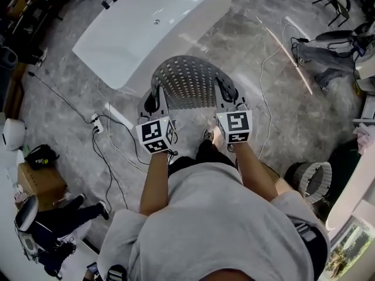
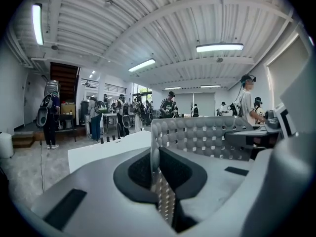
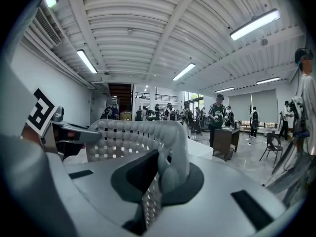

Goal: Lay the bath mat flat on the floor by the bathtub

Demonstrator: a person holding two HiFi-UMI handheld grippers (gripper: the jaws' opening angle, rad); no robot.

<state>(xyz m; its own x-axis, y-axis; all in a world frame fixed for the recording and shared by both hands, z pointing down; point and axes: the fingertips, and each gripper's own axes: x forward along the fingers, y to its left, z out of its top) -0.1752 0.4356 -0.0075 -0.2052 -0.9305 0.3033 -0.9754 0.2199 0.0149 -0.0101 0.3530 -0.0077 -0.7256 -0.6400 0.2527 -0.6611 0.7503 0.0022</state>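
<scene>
My left gripper and right gripper each have their fingers pinched narrow on a side edge of the bath mat, which hangs arched in the air between them, over the floor just beside the bathtub. If I release unevenly, it may land bowed or folded, and so thin a pinch could slip early. Set too near me, it would ride over my shoes or the cables.

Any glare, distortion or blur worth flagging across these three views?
Head view: evenly lit, sharp, pale reflections on the glossy floor. Left gripper view: strong fisheye, black corners, ceiling lamp blown out. Right gripper view: same fisheye; bath mat sharp between the jaws.
</scene>
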